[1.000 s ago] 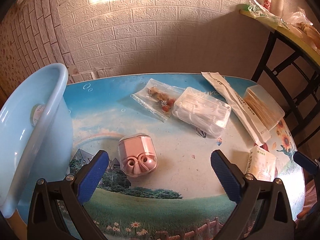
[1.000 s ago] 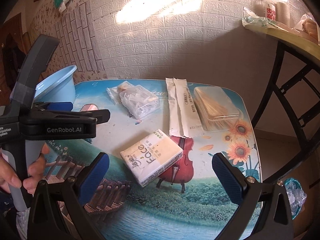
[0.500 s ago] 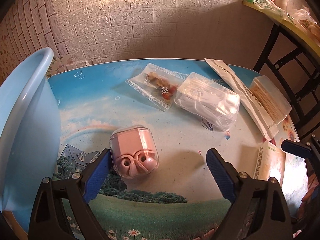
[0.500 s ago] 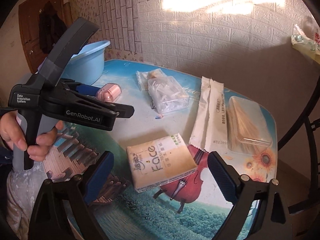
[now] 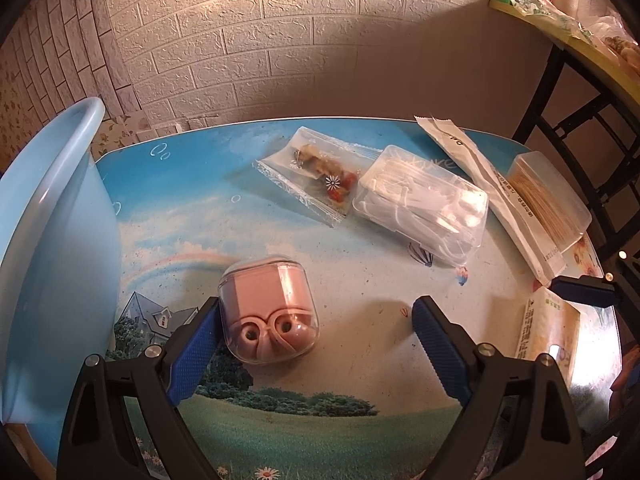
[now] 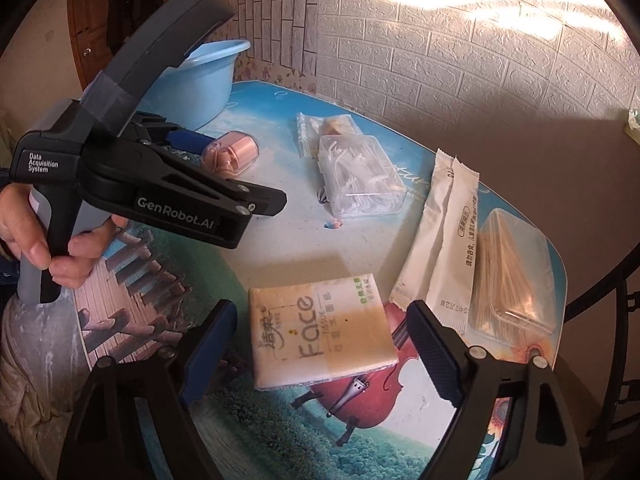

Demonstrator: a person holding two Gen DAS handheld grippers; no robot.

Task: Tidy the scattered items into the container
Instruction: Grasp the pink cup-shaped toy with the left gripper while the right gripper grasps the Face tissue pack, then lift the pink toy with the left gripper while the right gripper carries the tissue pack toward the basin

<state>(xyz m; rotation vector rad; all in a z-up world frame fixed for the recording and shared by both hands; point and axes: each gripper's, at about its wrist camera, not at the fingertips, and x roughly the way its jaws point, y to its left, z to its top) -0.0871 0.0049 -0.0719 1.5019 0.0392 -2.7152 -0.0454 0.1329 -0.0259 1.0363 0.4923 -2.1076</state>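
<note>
At the far left a light blue basin (image 5: 48, 240) stands on the counter (image 5: 192, 208), its rim touching nothing else. Just beside it lies a pink earbud case (image 5: 270, 312) in a clear shell, flat on its back, long axis running from the wall toward the camera, the two round holes at the near end. The left claw (image 5: 316, 344) is spread around it: its left pad (image 5: 192, 354) sits right against the case's side, the right pad well apart from it. Farther right, a clear snack bag (image 5: 316, 174) lies slantwise, then a clear box of floss picks (image 5: 424, 208), two long white sachets (image 5: 500, 196) side by side, and a clear box of toothpicks (image 5: 548, 196) near the right edge. The tissue pack (image 6: 320, 344), cream with "Face" printed on it, lies flat between the pads of the right claw (image 6: 316, 348), its long sides running slightly aslant; the jaws are closing but neither pad touches it. The counter bears a printed picture of sky, rainbow, meadow and a red violin. Behind it is a white embossed brick wall with a sunlit patch; at right stands a dark metal frame (image 5: 580, 112).
</note>
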